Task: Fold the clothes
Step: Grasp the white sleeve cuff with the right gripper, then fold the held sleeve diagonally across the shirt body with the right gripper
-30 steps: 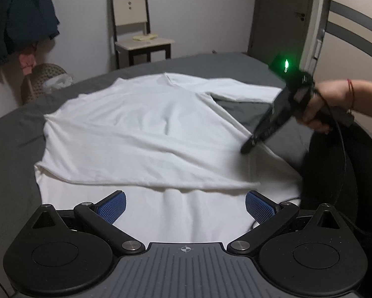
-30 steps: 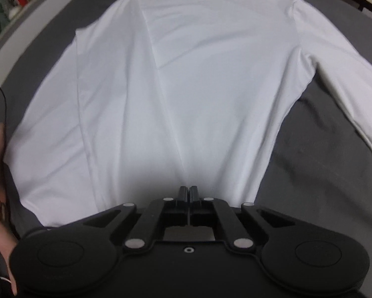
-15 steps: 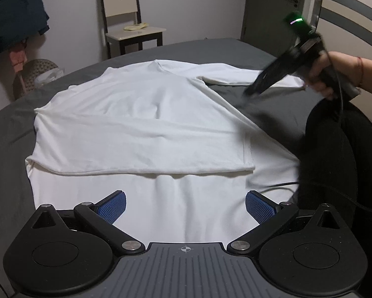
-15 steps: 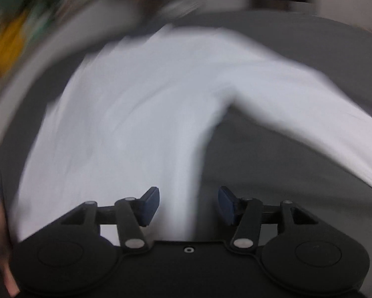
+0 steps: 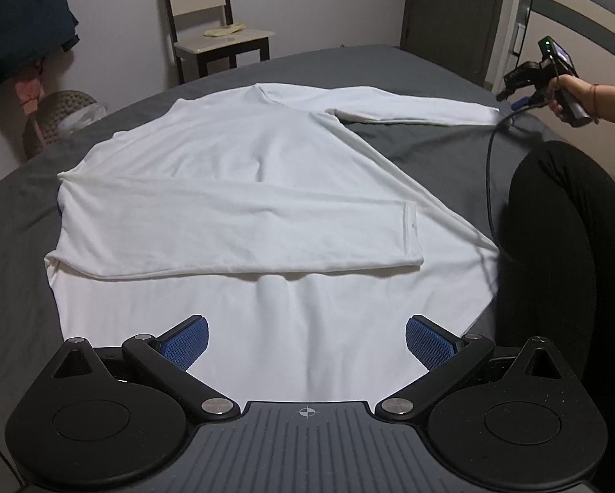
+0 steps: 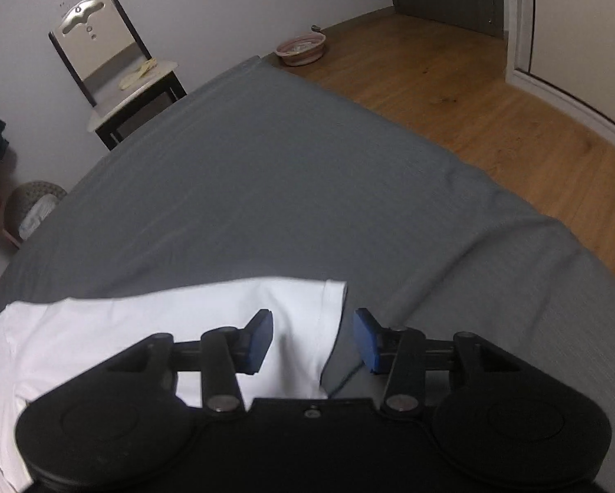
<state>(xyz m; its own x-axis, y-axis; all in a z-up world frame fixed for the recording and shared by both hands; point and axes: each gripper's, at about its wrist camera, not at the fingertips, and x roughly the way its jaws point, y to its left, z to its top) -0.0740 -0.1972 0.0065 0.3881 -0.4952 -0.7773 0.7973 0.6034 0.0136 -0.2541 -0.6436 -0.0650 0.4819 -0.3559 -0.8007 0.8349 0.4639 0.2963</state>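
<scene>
A white long-sleeved shirt (image 5: 246, 172) lies spread on the grey bed (image 5: 430, 152). One sleeve (image 5: 233, 234) is folded across the body; the other sleeve (image 5: 410, 109) stretches out to the right. My left gripper (image 5: 306, 341) hovers open over the shirt's near hem, holding nothing. In the left wrist view, my right gripper (image 5: 508, 92) is held by a hand at the outstretched sleeve's cuff. The right wrist view shows that gripper (image 6: 312, 339) open, its blue pads (image 6: 260, 339) either side of the cuff (image 6: 328, 320), apart from it.
A chair (image 5: 217, 28) stands against the far wall, with a woven basket (image 5: 57, 119) at the left. The person's dark-clothed leg (image 5: 562, 254) rests at the bed's right side with a cable (image 5: 490, 172) beside it. Wooden floor (image 6: 471, 94) and a pink bowl (image 6: 301, 49) lie past the bed's edge.
The right gripper let go of the shirt's side, opened, and swung away to the far sleeve's cuff. The left gripper stayed open and drew back slightly.
</scene>
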